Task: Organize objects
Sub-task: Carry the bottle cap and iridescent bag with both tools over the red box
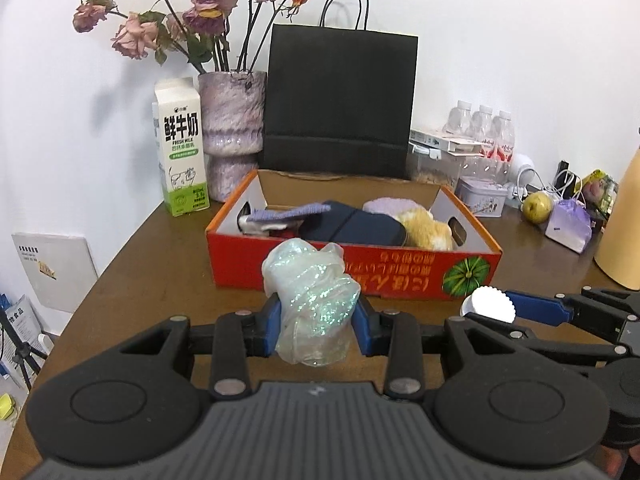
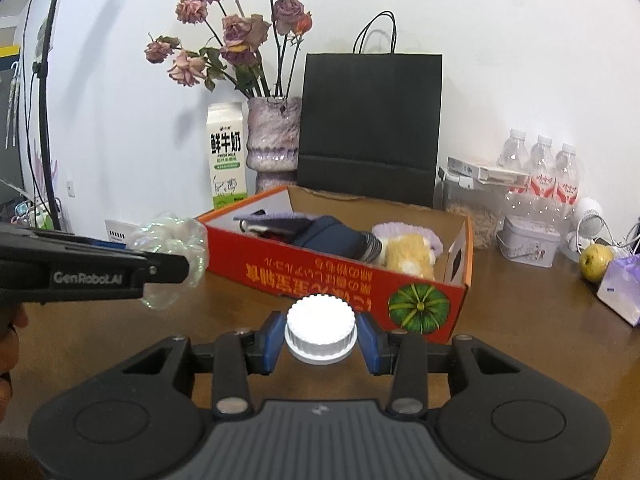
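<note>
Brown table (image 1: 160,248) against white wall (image 1: 500,40); left claw (image 1: 318,322) gripping iridescent wrap (image 1: 312,292), right claw (image 2: 320,338) gripping white cap (image 2: 320,326).

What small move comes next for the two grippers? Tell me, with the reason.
Probably carry both forward over the red cardboard box and let go. The left gripper clamps a crumpled iridescent plastic bag, the right gripper a white ribbed bottle cap, both short of the box's near wall.

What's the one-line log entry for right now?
left gripper: shut on bag | right gripper: shut on cap | both in front of box | nothing dropped in yet
</note>
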The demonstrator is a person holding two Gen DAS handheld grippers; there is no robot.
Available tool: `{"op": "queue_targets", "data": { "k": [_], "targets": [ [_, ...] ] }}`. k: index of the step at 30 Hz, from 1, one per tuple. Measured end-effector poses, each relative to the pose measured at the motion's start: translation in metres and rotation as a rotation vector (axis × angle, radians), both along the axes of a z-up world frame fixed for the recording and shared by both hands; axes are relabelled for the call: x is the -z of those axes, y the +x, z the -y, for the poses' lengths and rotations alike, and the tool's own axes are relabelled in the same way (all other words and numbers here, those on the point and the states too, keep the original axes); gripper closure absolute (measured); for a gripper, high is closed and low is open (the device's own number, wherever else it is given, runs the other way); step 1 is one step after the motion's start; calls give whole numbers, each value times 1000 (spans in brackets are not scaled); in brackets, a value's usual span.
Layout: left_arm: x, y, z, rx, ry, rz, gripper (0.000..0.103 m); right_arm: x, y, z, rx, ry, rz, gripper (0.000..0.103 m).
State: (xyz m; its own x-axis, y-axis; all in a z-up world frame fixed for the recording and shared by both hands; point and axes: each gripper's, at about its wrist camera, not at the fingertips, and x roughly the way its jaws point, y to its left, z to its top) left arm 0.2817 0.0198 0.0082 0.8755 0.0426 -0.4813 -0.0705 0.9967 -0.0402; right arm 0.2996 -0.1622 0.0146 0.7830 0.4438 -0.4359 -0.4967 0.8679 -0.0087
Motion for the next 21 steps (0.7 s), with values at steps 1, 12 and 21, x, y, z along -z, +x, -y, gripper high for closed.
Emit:
{"op": "queue_targets", "data": {
  "k": [1, 12, 21],
  "targets": [
    [-1, 3, 1, -2, -1, 1, 67, -2, 2, 0, 2, 0, 6, 64],
    [-10, 45, 4, -14, -21, 22, 67, -17, 39, -7, 9, 25, 39, 64],
    [-19, 83, 2, -29, -36, 56, 67, -24, 79, -12, 18, 59, 58, 64]
  ]
}}
